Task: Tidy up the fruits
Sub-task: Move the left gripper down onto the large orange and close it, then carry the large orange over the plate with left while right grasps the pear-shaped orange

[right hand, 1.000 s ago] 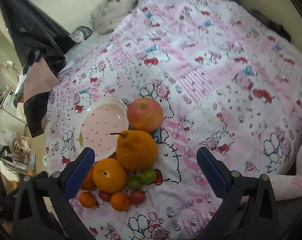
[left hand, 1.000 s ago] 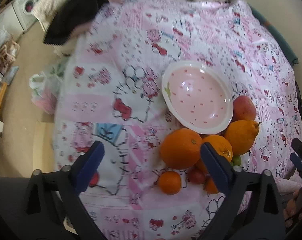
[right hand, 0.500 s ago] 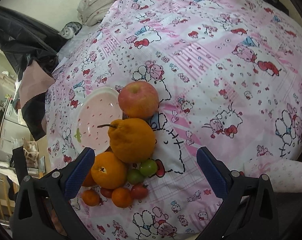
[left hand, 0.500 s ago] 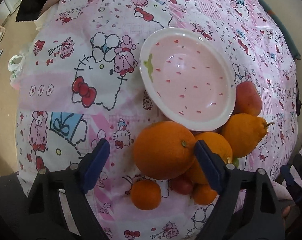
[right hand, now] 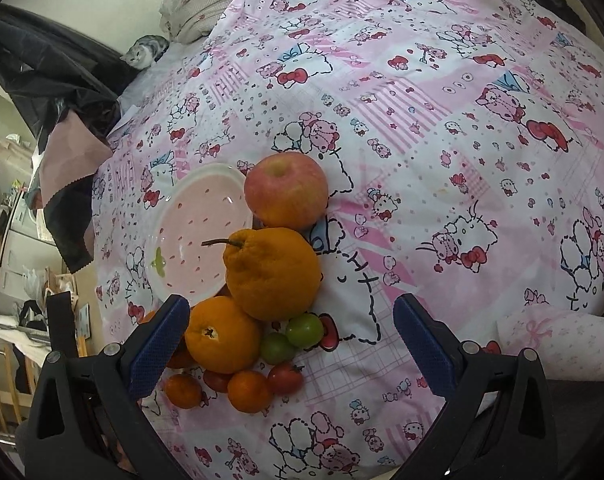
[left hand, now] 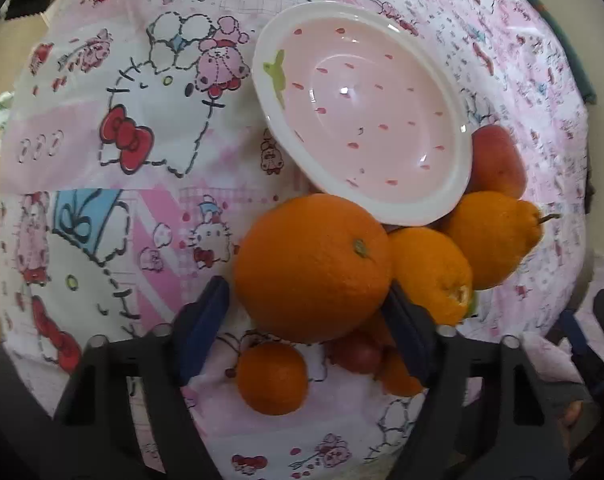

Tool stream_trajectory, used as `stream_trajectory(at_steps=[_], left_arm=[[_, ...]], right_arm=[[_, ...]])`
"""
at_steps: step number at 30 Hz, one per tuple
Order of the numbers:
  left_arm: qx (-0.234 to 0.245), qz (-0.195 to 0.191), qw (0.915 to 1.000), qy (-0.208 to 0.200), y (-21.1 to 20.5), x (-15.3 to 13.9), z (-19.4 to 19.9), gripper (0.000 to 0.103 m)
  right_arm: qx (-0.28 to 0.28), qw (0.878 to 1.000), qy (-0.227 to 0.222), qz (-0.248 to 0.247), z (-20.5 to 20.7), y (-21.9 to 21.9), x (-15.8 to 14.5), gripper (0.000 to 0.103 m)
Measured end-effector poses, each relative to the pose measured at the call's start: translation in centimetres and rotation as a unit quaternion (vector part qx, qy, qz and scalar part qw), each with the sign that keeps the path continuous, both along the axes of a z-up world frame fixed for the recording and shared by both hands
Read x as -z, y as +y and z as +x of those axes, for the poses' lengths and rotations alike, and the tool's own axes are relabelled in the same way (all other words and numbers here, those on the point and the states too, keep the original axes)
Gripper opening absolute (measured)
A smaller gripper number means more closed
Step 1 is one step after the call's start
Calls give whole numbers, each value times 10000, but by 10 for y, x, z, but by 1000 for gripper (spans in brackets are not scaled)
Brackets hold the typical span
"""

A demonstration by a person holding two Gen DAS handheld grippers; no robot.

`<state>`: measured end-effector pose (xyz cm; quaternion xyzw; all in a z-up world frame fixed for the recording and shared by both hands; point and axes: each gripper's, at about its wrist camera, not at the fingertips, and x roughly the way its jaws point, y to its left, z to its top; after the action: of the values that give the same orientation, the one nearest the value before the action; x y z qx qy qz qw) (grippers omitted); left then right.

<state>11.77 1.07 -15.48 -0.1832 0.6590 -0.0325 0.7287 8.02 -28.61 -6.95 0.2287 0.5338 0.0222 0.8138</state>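
Fruit lies heaped on a pink cartoon-print bedspread beside a pink strawberry-pattern bowl [left hand: 453, 184] [right hand: 162, 236] with nothing in it. My left gripper [left hand: 305, 286] points steeply down with its jaws closing around the large orange [left hand: 309, 268]. The right pad is at the orange's edge and a thin gap shows at the left pad. Around it lie a second orange [left hand: 429, 276] [right hand: 222, 334], a knobby stalked citrus [left hand: 489, 240] [right hand: 272, 276], an apple [left hand: 495, 160] [right hand: 286, 192] and a small mandarin [left hand: 272, 378]. Green tomatoes [right hand: 303, 330] and a red tomato [right hand: 286, 378] lie close by. My right gripper [right hand: 290, 340] hovers open above the heap.
A grey cat [right hand: 144, 52] crouches at the bed's far corner beside a pillow [right hand: 198, 0]. Black clothing [right hand: 42, 80] hangs over the far left edge. A pink-patterned sleeve [right hand: 561, 348] lies at the right. The bedspread to the right of the fruit is bare.
My left gripper has come down over the fruit, and its jaws have narrowed around the large orange. The right gripper has tilted slightly and barely moved, still open.
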Motion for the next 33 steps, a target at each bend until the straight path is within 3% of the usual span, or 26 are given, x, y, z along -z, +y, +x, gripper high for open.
stream_trajectory(at_steps=[4,14,19,25,31,33], left_arm=[[256,395,9987,-180,-11,-11,-7,65],[87,367,9973,-636,4,-46,-20,64],[163,469,9952,-842,1,-57,-19,64],[128,437,9952,-866,2,-58,-15,64],[90,383,9957,-836,2,-56,-12,64],[109,358,9956,-865,1,-56,-12,64]], right_arm=[[10,10000,-32,-73,0,-1,-1,103],[-28,9984,462,-337,29,-1,21,103],[-592,9947,763,-366,52,31,45,103],[-954,9864,1182,-626,68,52,79,102],[-1076,9829,1331,-676,75,62,92,102],[-1098,9820,1429,-565,75,62,96,89]])
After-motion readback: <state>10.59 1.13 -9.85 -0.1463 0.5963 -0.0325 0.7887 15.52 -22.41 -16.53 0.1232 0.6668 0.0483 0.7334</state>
